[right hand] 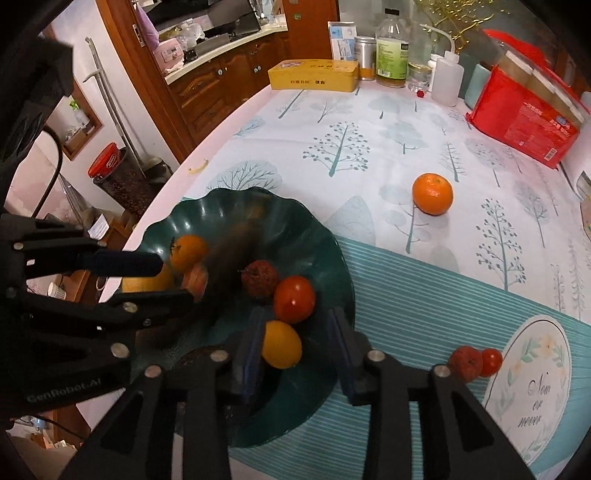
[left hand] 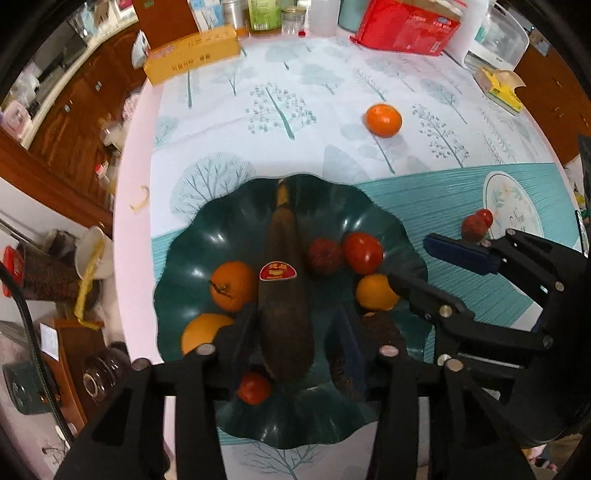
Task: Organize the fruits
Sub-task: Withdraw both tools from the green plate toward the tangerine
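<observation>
A dark green scalloped dish (left hand: 207, 229) holds several fruits: a tangerine (left hand: 232, 284), a red tomato (left hand: 364, 253), a wrinkled dark red fruit (left hand: 325, 256) and a yellow-orange fruit (left hand: 375, 291). A blackened banana (left hand: 284, 325) with a red sticker lies along the dish. My left gripper (left hand: 293, 321) is open around it, with a gap on the banana's right side. My right gripper (right hand: 295, 332) is open over the dish (right hand: 229, 199), and the yellow-orange fruit (right hand: 280, 343) sits loose between its pads. On the cloth lie a tangerine (right hand: 432, 194), a wrinkled red fruit (right hand: 465, 363) and a small tomato (right hand: 491, 362).
A yellow box (left hand: 192, 53), a red bag (left hand: 406, 26), bottles (right hand: 391, 48) and a tissue pack (left hand: 502, 88) line the far side of the table. The table's pink edge (left hand: 133, 177) runs close to the left of the dish. The two grippers sit close together over the dish.
</observation>
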Demonstrator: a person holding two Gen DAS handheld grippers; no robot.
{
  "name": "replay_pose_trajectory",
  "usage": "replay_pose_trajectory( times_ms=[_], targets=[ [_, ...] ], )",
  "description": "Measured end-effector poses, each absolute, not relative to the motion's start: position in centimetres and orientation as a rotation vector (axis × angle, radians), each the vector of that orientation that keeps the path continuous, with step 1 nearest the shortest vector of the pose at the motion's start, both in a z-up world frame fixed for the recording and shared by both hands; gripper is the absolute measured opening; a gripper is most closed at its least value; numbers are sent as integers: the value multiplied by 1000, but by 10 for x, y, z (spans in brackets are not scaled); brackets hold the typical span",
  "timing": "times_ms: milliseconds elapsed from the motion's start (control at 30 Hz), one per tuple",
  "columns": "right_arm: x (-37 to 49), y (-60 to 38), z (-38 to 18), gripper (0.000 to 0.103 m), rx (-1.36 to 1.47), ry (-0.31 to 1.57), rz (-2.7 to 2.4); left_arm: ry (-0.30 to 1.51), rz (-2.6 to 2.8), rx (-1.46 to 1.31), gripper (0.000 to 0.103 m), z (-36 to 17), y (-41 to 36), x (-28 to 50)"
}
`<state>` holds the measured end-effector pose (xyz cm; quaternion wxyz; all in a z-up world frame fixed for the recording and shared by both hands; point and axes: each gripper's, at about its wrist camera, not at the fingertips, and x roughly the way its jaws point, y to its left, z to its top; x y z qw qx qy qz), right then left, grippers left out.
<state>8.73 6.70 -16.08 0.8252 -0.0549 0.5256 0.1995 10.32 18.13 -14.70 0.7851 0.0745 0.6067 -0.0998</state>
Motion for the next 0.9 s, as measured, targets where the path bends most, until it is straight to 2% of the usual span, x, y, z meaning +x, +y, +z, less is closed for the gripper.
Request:
replay_pose_trajectory(
  times_ms=[100, 233, 400, 900],
  targets=[
    [83, 64, -158, 38, -117, 1113, 420, 1297, -221, 149, 53, -140, 180, 99],
    [76, 62, -151, 38, -122, 1100, 416, 1271, -220, 154, 55, -130, 180, 90],
    [67, 62, -142, 38, -112, 1087, 423, 1236, -214, 156, 63, -116, 182, 77],
    [27, 50, -89, 38, -122, 1004, 362, 1122, -248, 114, 64, -68, 188, 48]
  ],
)
